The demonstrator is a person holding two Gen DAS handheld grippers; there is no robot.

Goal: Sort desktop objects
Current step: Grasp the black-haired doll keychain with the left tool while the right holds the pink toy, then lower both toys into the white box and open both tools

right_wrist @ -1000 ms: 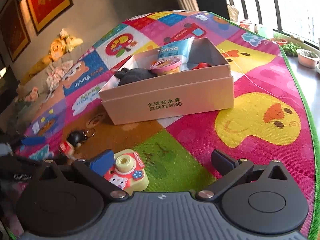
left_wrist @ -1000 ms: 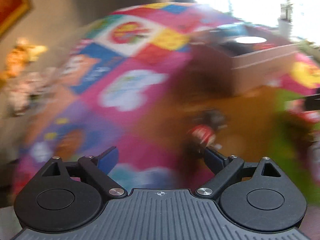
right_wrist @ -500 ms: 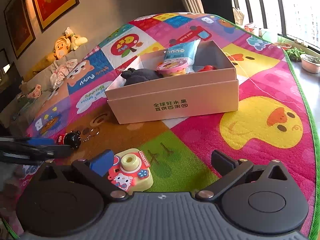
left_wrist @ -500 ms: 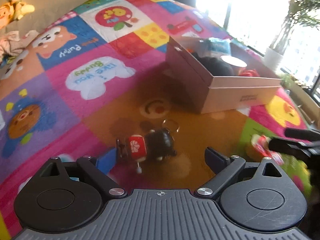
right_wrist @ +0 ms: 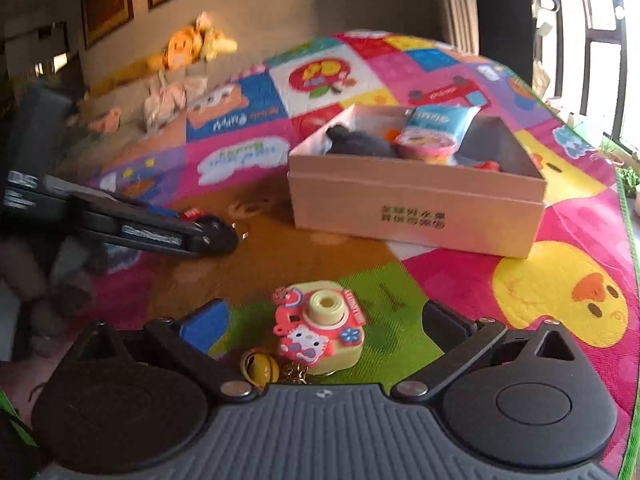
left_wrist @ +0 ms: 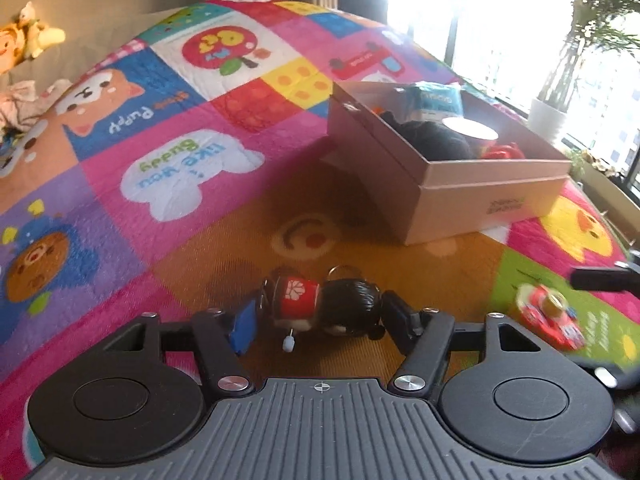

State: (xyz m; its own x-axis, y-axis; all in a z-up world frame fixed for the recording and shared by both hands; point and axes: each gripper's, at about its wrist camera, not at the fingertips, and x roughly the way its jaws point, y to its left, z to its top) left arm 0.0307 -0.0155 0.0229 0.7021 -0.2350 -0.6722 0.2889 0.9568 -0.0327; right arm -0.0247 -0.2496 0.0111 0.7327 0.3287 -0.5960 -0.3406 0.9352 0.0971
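A small doll keychain (left_wrist: 324, 306) with a black head and red body lies on the play mat, between the fingers of my open left gripper (left_wrist: 320, 320). A toy camera keychain (right_wrist: 320, 326), yellow with a pink cat sticker and a gold bell, lies between the fingers of my open right gripper (right_wrist: 328, 328). It also shows in the left wrist view (left_wrist: 550, 316). A cardboard box (right_wrist: 416, 216) stands beyond, holding a dark cloth, a cup and a blue packet. The left gripper's fingers (right_wrist: 160, 232) show in the right wrist view, beside the doll.
The colourful play mat (left_wrist: 180, 168) covers the floor. Plush toys (right_wrist: 192, 44) lie along the far wall. Plant pots (left_wrist: 548, 116) stand by the window on the right. The mat's green edge (right_wrist: 628, 216) runs along the right.
My left gripper has swung down and settled around the doll keychain. My right gripper has shifted left so the toy camera sits centred between its fingers.
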